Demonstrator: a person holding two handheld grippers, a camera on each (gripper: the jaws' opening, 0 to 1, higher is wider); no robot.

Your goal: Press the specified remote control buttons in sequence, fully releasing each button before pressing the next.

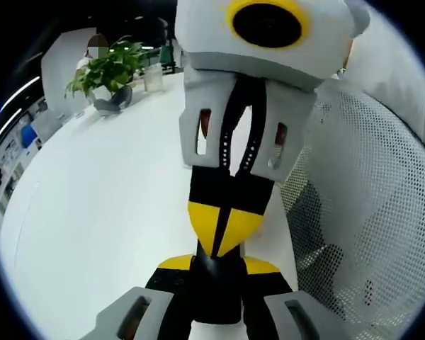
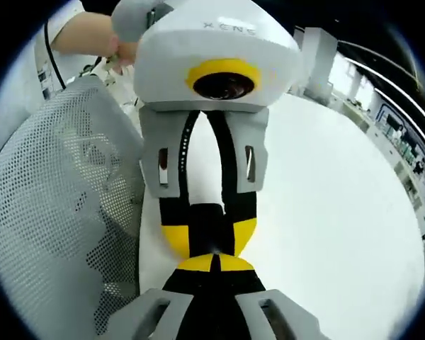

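**Meeting tip to tip over a white table**

In the left gripper view, a potted plant [image 1: 110, 67] stands far off at the upper left on the white table [image 1: 92, 212]. At centre bottom is the left gripper [image 1: 218, 273]. Its yellow-tipped jaws are parted and clamped on a narrow black object, apparently the remote control [image 1: 214, 290]. It is seen end-on, and its buttons cannot be made out. The right gripper [image 1: 223, 230] reaches in from the top. Its jaws are pressed together into one yellow point, which touches the remote's near end. A grey mesh chair [image 1: 368, 212] is at the right.

In the right gripper view, the mesh chair [image 2: 57, 212] sits at the left, with a person's hand [image 2: 120, 49] above it. At centre, the right gripper [image 2: 212, 263] rises from the bottom with its jaws together. It meets the left gripper [image 2: 209, 234], which grips the black remote [image 2: 209, 216] between its yellow tips. The table [image 2: 340, 212] spreads away to the right.
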